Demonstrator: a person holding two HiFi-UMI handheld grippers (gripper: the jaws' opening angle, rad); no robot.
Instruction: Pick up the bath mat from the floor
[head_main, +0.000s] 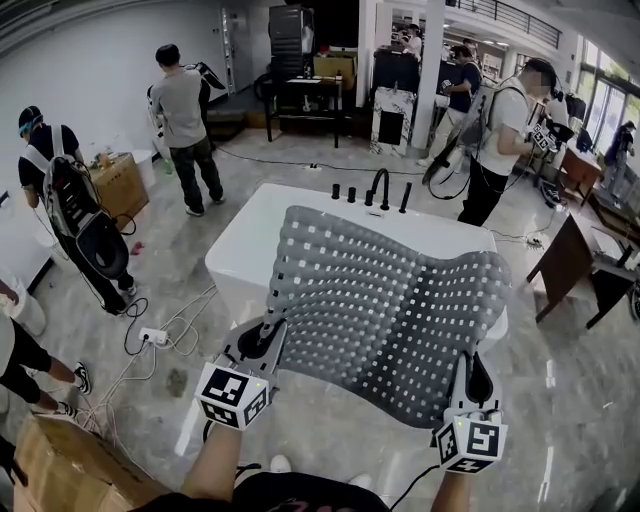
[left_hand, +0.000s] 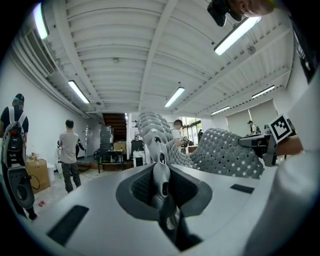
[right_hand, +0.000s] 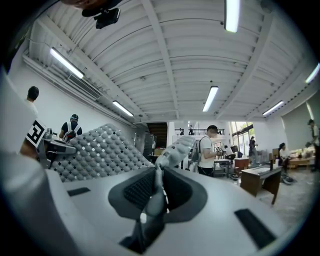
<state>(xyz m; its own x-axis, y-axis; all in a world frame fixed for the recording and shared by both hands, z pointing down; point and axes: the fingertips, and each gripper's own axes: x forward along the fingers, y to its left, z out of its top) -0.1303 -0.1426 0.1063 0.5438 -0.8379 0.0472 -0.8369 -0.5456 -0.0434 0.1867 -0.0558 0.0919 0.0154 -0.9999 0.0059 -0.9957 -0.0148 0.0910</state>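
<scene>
Above the tub (head_main: 238, 252), the mat (head_main: 385, 300) hangs in the air, well clear of the floor (head_main: 320, 440) and spread between the two grippers. It is grey, covered in small bumps and square holes, and curves up towards the far side, hiding most of the tub's right half. The left gripper (head_main: 268, 338) is clamped on the mat's near left corner. Its own view shows the jaws pressed together on a folded edge of the mat (left_hand: 159, 172), with the rest of the sheet rising beyond. The right gripper (head_main: 470, 372) pinches the near right corner. In its view the jaws are likewise squeezed on a thin edge of the mat (right_hand: 156, 185), and the sheet spreads off to the left.

A black tap (head_main: 380, 187) stands on the tub's far rim, just past the mat's top edge. White cables (head_main: 165, 335) trail across the floor left of the tub, and a cardboard box (head_main: 60, 470) sits at the near left corner. Several people stand around the far side of the room: one in a grey shirt (head_main: 185, 110) at far left, one in a white shirt (head_main: 500, 135) at far right. A dark desk (head_main: 570, 260) stands on the right.
</scene>
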